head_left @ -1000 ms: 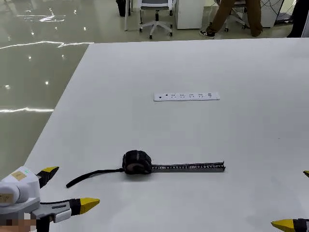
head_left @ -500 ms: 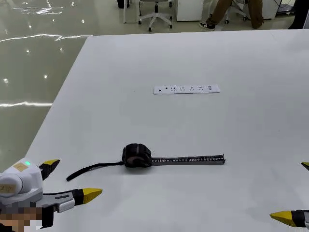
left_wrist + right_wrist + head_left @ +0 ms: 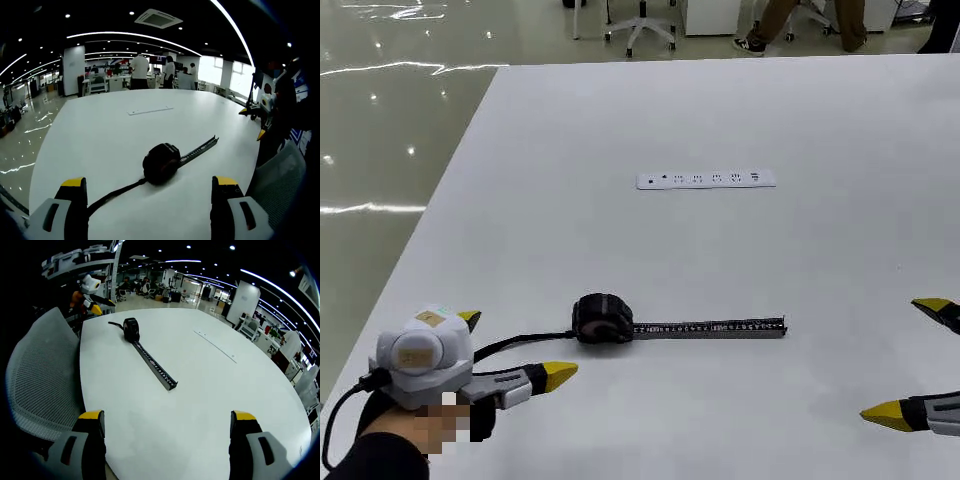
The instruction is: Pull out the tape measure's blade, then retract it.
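Left gripper (image 3: 515,345) noted at the near left corner of the white table (image 3: 620,110), jaws spread wide, nothing between the pads. Right gripper (image 3: 905,358) noted at the near right edge, jaws likewise spread wide and empty, well apart from the work.

Tape measure (image 3: 602,318) lies on the table between the two grippers, nearer the left one. Black case rests on its side. Blade (image 3: 710,327) is drawn out and lies flat on the surface, running from the case toward the right gripper; its hooked end stops well short of that gripper. Black wrist strap (image 3: 510,343) trails from the other side of the case toward the left gripper, its far end lying within the spread of that gripper's jaws. Contact between strap and jaw cannot be determined.

White power strip (image 3: 706,180) lies farther back on the table, well apart from the tape measure and roughly parallel to the blade
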A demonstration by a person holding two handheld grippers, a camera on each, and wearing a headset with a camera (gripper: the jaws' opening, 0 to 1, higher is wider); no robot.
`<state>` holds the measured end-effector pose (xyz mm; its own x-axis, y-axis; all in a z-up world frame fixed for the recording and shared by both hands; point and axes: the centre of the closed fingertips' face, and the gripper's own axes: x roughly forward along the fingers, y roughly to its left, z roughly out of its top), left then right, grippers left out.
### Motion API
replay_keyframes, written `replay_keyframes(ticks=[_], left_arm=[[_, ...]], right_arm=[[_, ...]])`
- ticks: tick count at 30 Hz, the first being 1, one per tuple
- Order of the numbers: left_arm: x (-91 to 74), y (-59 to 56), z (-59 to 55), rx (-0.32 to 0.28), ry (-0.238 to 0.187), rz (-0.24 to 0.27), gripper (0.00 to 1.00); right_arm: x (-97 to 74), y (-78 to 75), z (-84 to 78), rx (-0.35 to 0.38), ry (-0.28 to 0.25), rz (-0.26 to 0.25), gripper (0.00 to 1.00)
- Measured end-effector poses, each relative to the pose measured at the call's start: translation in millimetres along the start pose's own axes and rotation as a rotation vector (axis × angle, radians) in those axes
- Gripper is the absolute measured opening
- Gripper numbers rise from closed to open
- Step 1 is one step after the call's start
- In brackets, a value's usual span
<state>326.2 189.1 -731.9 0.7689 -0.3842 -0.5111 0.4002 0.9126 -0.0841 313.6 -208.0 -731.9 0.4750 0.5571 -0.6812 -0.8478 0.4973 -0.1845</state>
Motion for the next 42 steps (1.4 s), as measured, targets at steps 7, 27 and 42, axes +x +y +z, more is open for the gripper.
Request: replay_keyframes(ticks=[7,27,42], left_arm=[[25.8,-7.9,2.4,-0.007,0.012,0.071,1.00],[61.7,-25.0,-6.8,-0.070,-0.076,0.129,1.00],[60.1,-23.4,-3.1,-0.078,-0.102,0.121,1.00]], right_arm=[[28.7,-7.0,13.3,-0.091,0.045,0.082,0.99],[108.5,-12.6,15.4,-0.322,0.244,0.316,0.69],[144.3,-13.0,-10.3,-0.330,0.375,0.422,0.27]])
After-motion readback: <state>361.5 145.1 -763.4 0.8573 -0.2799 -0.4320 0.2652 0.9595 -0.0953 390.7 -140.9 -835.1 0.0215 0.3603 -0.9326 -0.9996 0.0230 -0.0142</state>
